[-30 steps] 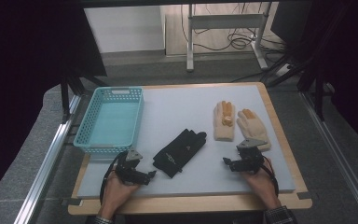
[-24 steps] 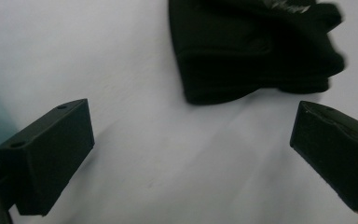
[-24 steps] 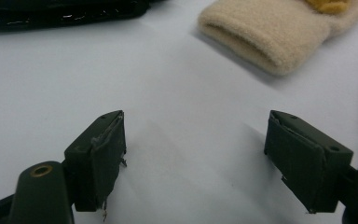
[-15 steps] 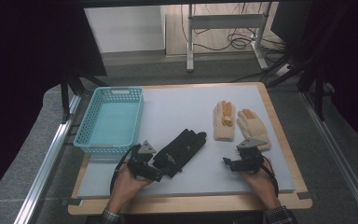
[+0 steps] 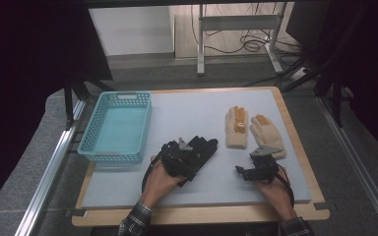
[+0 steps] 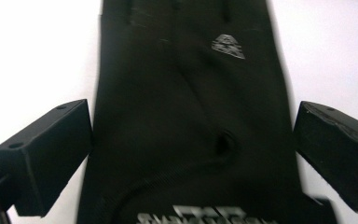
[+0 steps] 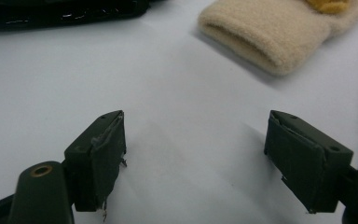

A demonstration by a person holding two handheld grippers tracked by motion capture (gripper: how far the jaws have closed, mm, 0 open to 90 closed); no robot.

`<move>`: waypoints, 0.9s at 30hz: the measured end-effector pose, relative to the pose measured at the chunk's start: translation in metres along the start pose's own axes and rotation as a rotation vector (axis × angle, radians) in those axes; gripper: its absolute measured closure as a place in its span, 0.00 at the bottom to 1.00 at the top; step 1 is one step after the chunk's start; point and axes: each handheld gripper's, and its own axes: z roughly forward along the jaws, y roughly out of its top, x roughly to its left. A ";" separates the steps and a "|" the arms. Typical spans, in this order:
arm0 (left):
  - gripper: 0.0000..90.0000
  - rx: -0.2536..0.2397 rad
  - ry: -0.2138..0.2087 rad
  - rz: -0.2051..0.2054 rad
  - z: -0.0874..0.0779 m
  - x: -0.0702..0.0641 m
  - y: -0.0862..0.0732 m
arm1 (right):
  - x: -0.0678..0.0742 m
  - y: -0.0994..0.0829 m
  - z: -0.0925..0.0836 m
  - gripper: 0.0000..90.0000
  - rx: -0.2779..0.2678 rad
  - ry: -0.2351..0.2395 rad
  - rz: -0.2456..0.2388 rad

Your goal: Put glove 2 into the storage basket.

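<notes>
A black glove lies mid-table on the grey mat, fingers pointing to the far right. My left gripper hovers over its cuff end. In the left gripper view the glove runs between the two spread jaws of this gripper, which stands open and does not press on it. My right gripper rests near the front right, open over bare mat. Two beige gloves with orange fingertips lie just beyond it. One beige cuff appears in the right gripper view.
A turquoise plastic basket with nothing in it stands at the table's left side. The mat sits on a wooden board with a raised edge. Metal rails run along both sides of the table.
My left hand has moved to the right and away from the front edge, ending over the black glove's cuff. The right hand and all gloves have stayed put.
</notes>
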 end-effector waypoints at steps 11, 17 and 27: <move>0.00 0.081 -0.040 0.012 0.010 -0.006 -0.002 | 0.000 0.000 0.000 0.22 0.000 0.000 0.000; 0.07 0.087 -0.022 0.011 0.007 -0.008 -0.001 | 0.000 0.000 0.000 0.22 -0.001 -0.001 -0.002; 0.61 0.053 -0.013 -0.041 -0.005 0.010 -0.003 | 0.000 0.000 0.000 0.22 0.001 -0.002 0.000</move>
